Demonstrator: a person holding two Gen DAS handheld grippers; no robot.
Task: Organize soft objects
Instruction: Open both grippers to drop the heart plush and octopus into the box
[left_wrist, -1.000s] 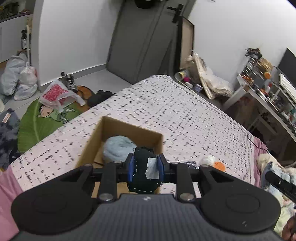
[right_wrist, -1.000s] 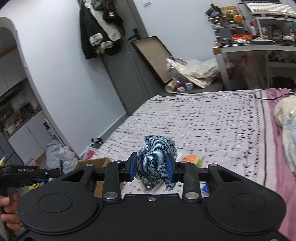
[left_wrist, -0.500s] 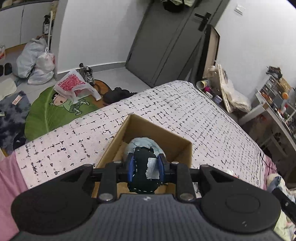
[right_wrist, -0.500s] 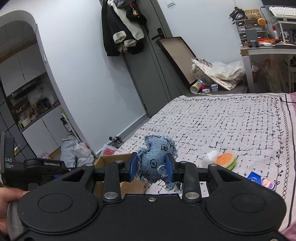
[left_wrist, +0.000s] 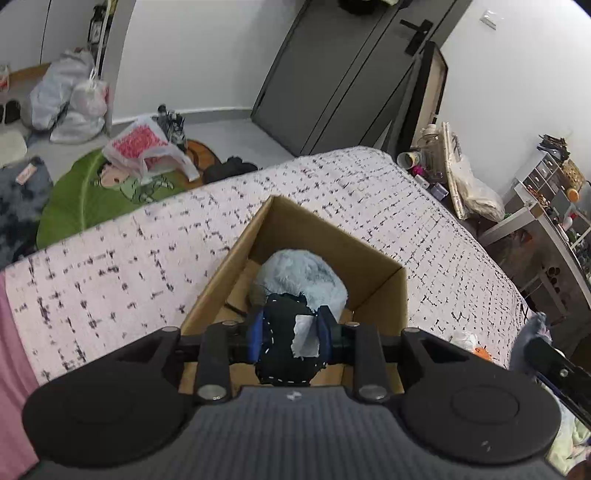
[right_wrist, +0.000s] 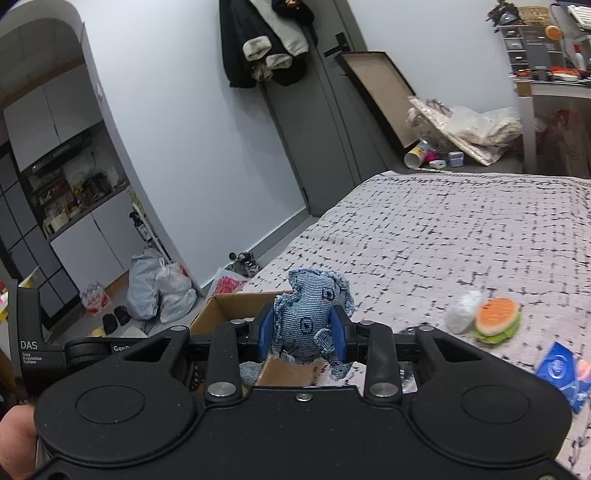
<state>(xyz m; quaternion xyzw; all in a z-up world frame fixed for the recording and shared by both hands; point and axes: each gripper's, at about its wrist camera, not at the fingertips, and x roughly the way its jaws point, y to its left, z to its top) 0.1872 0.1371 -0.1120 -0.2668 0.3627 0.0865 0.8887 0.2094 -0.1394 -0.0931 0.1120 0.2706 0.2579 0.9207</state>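
My left gripper (left_wrist: 290, 338) is shut on a black soft toy (left_wrist: 280, 343) with white stitching and a white tag, held over the open cardboard box (left_wrist: 380, 288) on the bed. A fluffy pale blue plush (left_wrist: 301, 275) lies inside the box. My right gripper (right_wrist: 303, 332) is shut on a blue denim elephant toy (right_wrist: 308, 317), held above the box's right edge (right_wrist: 229, 301). The right gripper also shows at the right edge of the left wrist view (left_wrist: 554, 363).
On the bedspread (right_wrist: 461, 240) lie a white soft ball (right_wrist: 461, 312), a burger-shaped toy (right_wrist: 496, 319) and a blue packet (right_wrist: 559, 369). Bags (left_wrist: 66, 99) and a green mat (left_wrist: 85, 195) are on the floor beyond the bed's edge. A desk (left_wrist: 535, 221) stands to the right.
Both grippers have moved left towards the box with their toys. The left gripper now hangs over the box's opening; the right one has come up to the box's right edge.
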